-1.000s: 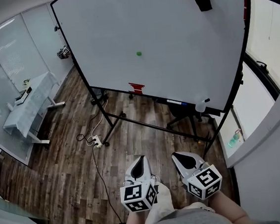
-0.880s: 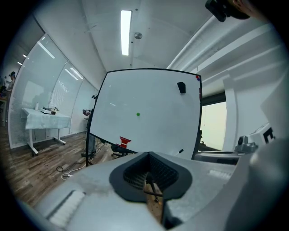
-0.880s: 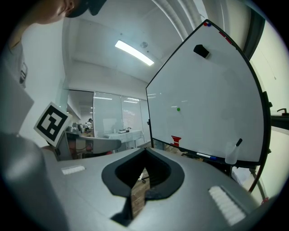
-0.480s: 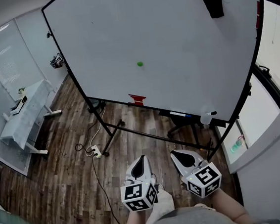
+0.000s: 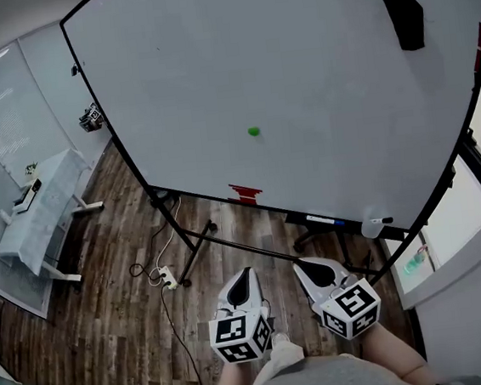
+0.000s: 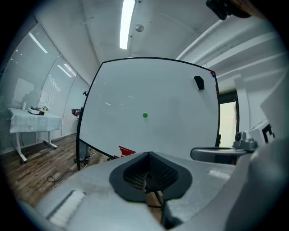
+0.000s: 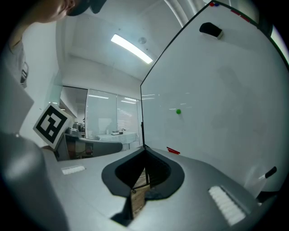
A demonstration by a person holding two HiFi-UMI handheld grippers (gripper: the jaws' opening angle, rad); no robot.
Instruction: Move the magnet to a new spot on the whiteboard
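Note:
A small green magnet (image 5: 254, 131) sticks near the middle of the large whiteboard (image 5: 315, 85), which stands on a black wheeled frame. The magnet also shows in the left gripper view (image 6: 145, 115) and in the right gripper view (image 7: 179, 111). Both grippers are held low, close to the person's body and well short of the board. My left gripper (image 5: 244, 279) is shut with nothing in it, its jaws pointing at the board (image 6: 149, 90). My right gripper (image 5: 304, 270) sits beside it, jaws together and empty, with the board (image 7: 226, 90) ahead on its right.
A black eraser (image 5: 404, 20) clings to the board's upper right. A red object (image 5: 245, 194), a marker (image 5: 322, 219) and a spray bottle (image 5: 374, 225) rest along the board's tray. A power strip with cables (image 5: 166, 276) lies on the wood floor. A white table (image 5: 33, 213) stands at left.
The whiteboard has grown larger in the head view and the magnet has slid lower in it, so the person has come closer. Both grippers keep their place, shut.

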